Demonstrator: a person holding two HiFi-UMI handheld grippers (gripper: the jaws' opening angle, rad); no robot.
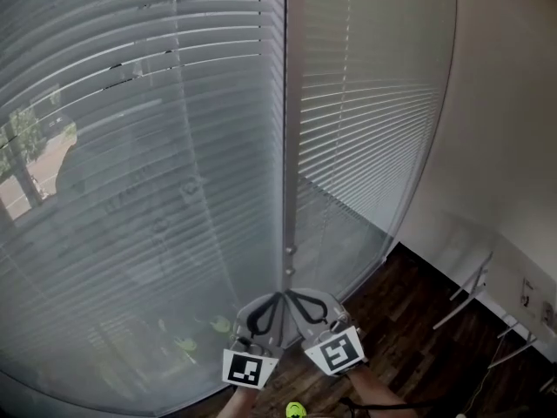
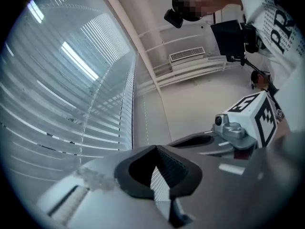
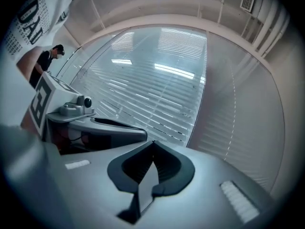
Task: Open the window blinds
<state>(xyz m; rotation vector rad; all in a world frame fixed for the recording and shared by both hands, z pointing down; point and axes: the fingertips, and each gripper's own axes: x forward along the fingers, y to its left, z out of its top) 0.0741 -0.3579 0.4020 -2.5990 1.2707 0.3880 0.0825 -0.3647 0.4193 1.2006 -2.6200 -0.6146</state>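
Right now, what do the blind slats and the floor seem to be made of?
Pale grey horizontal blind slats: probably thin painted metal or plastic with a satin finish; they are evenly coloured with a soft sheen. Dark brown plank floor: wood or wood-look laminate, slightly glossy; plank seams and grain show.

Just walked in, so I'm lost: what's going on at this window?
A person holds the left gripper and right gripper side by side, low by the post between two blinds. Both grippers have their fingers together, with nothing in them. The blinds hang fully lowered, and nothing grips them yet.
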